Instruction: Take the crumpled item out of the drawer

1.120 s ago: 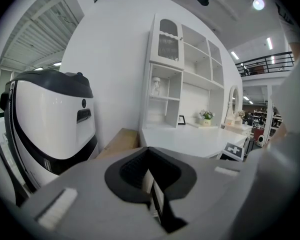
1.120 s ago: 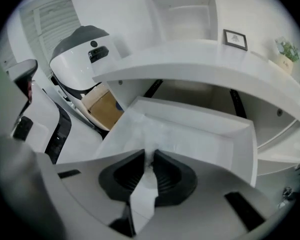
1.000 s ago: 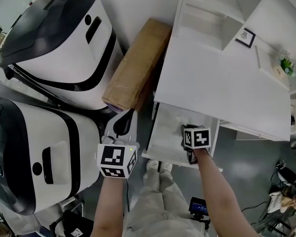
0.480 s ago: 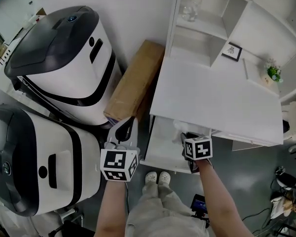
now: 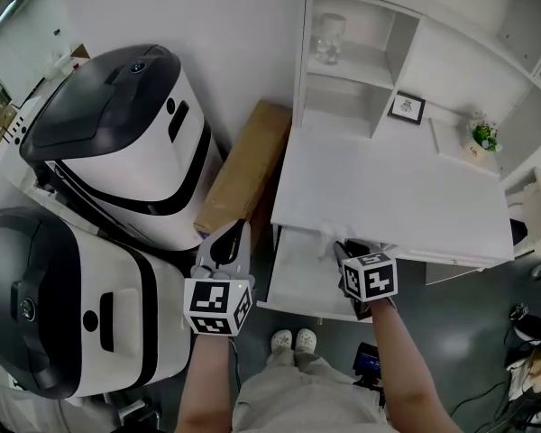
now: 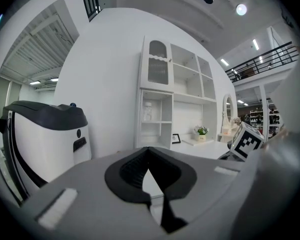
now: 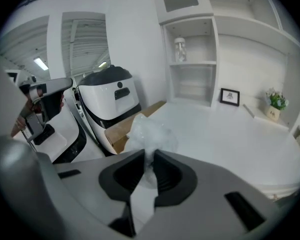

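Crumpled item (image 7: 151,135), a pale, translucent wad, is pinched between the fingers (image 7: 125,176) of the right gripper (image 7: 147,161). They are closed to a narrow gap, with the wad bulging out past the tips. In the head view the item (image 5: 328,238) sits at the front edge of the worktop (image 5: 388,188), lifted above the open drawer (image 5: 293,273) and apart from its floor. The right gripper (image 5: 344,247) points away from the person, toward the worktop. Its marker cube is on top, and the bare right forearm (image 5: 406,359) reaches in from the lower right.

The left gripper (image 6: 149,156) has its fingers (image 6: 128,172) drawn in until the tips meet, with nothing between them. In the head view the left gripper (image 5: 235,233) hangs just left of the drawer, level with the right one. It points at the lower end of a cardboard box (image 5: 248,165) that leans on the wall. The left forearm (image 5: 203,377) comes straight up from the bottom edge.

Two large white and black machines (image 5: 117,142) stand to the left. On the worktop's far side are a small frame (image 5: 406,107) and a plant (image 5: 483,135), with a jar (image 5: 327,39) on a shelf above.
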Action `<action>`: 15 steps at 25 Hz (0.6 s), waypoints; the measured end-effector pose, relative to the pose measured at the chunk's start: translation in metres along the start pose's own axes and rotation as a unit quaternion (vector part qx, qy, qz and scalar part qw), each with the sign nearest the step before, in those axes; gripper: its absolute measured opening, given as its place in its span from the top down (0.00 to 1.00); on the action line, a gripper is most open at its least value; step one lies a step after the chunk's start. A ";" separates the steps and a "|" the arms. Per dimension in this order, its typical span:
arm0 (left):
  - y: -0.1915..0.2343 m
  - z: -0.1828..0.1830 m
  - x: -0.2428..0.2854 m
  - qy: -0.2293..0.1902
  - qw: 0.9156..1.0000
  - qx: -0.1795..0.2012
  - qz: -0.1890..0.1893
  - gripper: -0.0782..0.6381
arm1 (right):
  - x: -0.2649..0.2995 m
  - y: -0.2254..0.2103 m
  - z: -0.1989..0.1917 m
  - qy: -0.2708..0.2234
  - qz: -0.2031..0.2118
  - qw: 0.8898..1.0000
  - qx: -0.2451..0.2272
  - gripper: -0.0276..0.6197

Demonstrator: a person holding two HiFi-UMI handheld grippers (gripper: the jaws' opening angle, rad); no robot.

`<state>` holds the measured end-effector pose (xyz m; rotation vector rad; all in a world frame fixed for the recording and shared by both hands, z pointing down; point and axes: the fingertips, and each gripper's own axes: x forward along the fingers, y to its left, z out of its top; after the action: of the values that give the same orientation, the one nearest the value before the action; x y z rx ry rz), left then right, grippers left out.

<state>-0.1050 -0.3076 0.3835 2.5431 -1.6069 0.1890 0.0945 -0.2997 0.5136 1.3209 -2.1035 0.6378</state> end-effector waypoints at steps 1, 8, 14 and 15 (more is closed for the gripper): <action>-0.002 0.005 -0.001 -0.004 1.000 0.004 -0.002 0.88 | -0.006 0.001 0.005 -0.008 -0.001 1.000 -0.002 0.87; -0.016 0.036 -0.005 -0.033 0.999 0.023 -0.013 0.88 | -0.047 0.000 0.037 -0.061 -0.008 0.998 -0.011 0.87; -0.021 0.061 -0.008 -0.059 0.998 0.032 -0.013 0.88 | -0.084 0.000 0.071 -0.113 -0.011 0.993 -0.035 0.87; -0.022 0.065 -0.009 -0.064 0.997 0.033 -0.013 0.88 | -0.090 0.000 0.076 -0.121 -0.013 0.992 -0.038 0.87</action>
<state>-0.0867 -0.3016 0.3173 2.6751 -1.6357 0.0791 0.1100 -0.2919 0.3970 1.4397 -2.2738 0.3973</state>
